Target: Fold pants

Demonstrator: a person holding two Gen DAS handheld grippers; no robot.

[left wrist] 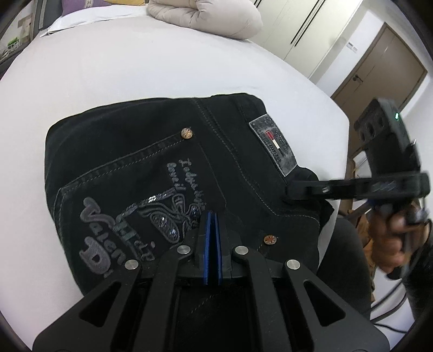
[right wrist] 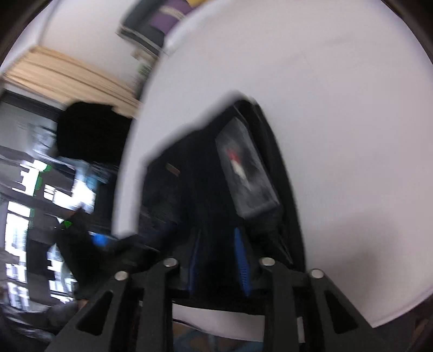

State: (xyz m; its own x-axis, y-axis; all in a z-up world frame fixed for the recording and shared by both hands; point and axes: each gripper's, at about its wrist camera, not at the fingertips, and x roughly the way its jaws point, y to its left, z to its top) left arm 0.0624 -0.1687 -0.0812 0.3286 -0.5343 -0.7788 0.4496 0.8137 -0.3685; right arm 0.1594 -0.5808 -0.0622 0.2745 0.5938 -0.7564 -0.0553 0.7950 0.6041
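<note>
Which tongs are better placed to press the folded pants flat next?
Probably the left tongs: shut, directly over the folded black denim pants. The right tongs sit open at the waistband edge.

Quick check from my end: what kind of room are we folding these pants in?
Most likely a bedroom. The black pants lie on a white-sheeted bed, with a bundled beige duvet at its far end and tall white wardrobe doors beside a brown door.
</note>
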